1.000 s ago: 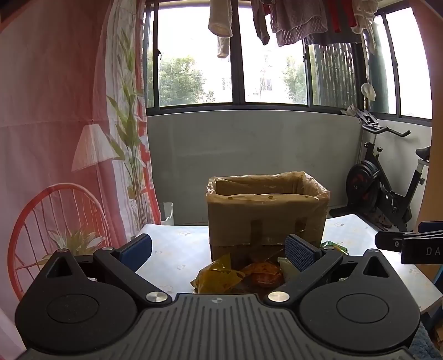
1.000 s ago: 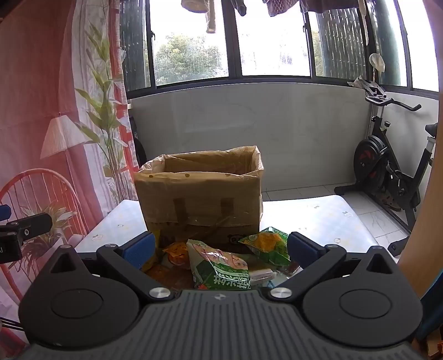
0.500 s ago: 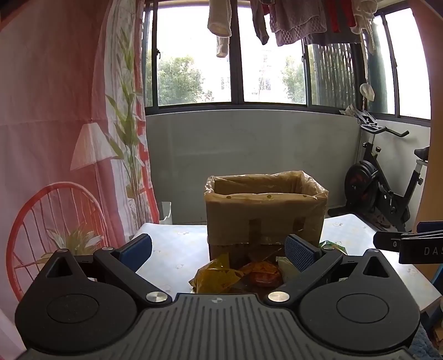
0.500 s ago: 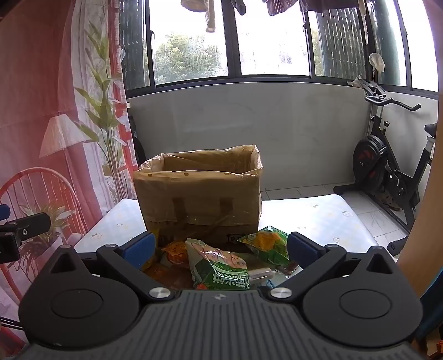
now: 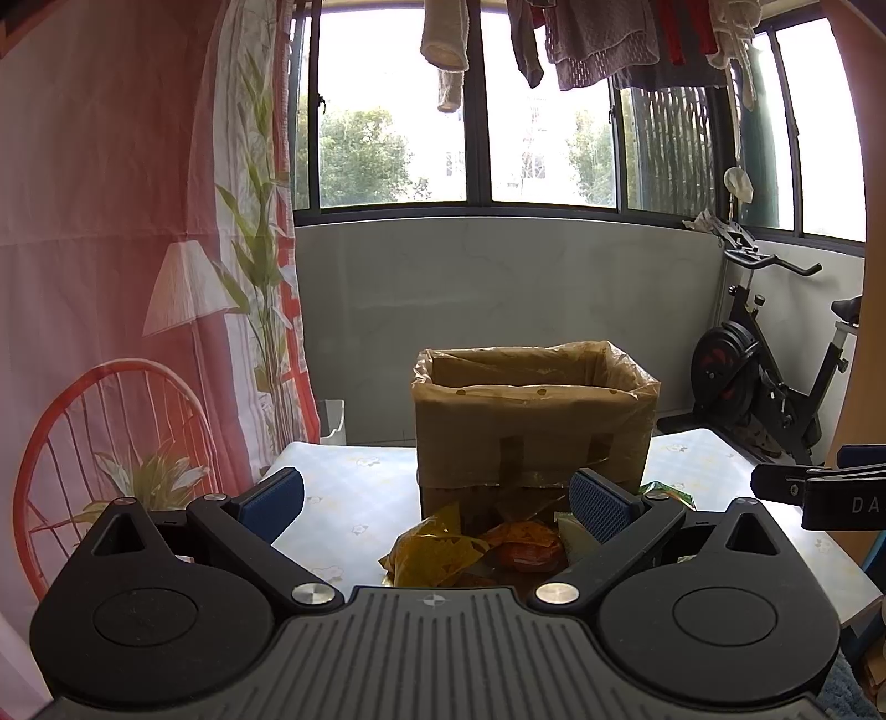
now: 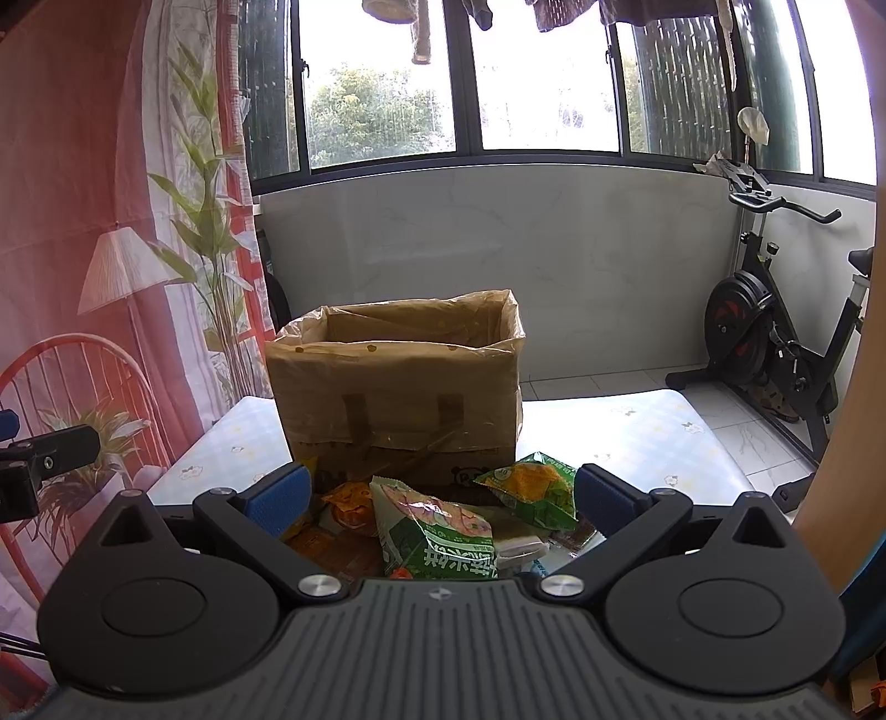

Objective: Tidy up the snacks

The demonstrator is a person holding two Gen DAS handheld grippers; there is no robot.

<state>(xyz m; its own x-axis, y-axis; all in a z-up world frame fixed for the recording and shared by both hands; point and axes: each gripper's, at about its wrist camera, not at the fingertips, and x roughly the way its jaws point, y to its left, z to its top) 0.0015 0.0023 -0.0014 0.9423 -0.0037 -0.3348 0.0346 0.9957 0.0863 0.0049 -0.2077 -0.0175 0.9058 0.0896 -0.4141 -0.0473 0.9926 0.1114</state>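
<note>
A cardboard box (image 5: 531,426) lined with clear plastic stands open on the table (image 5: 354,498); it also shows in the right wrist view (image 6: 398,399). Snack packets lie in a pile in front of it: a yellow bag (image 5: 432,548), an orange-red bag (image 5: 523,545), a green-and-white bag (image 6: 437,531) and a green-orange bag (image 6: 529,487). My left gripper (image 5: 434,495) is open and empty, held short of the pile. My right gripper (image 6: 440,493) is open and empty, just before the pile.
A pink printed curtain (image 5: 111,277) hangs at the left. An exercise bike (image 5: 769,376) stands on the floor at the right. Laundry (image 5: 609,39) hangs above the window. The other gripper's tip shows at the right edge (image 5: 819,487) and at the left edge (image 6: 44,451).
Both grippers have drifted very slightly toward the pile. Nothing was taken hold of or moved.
</note>
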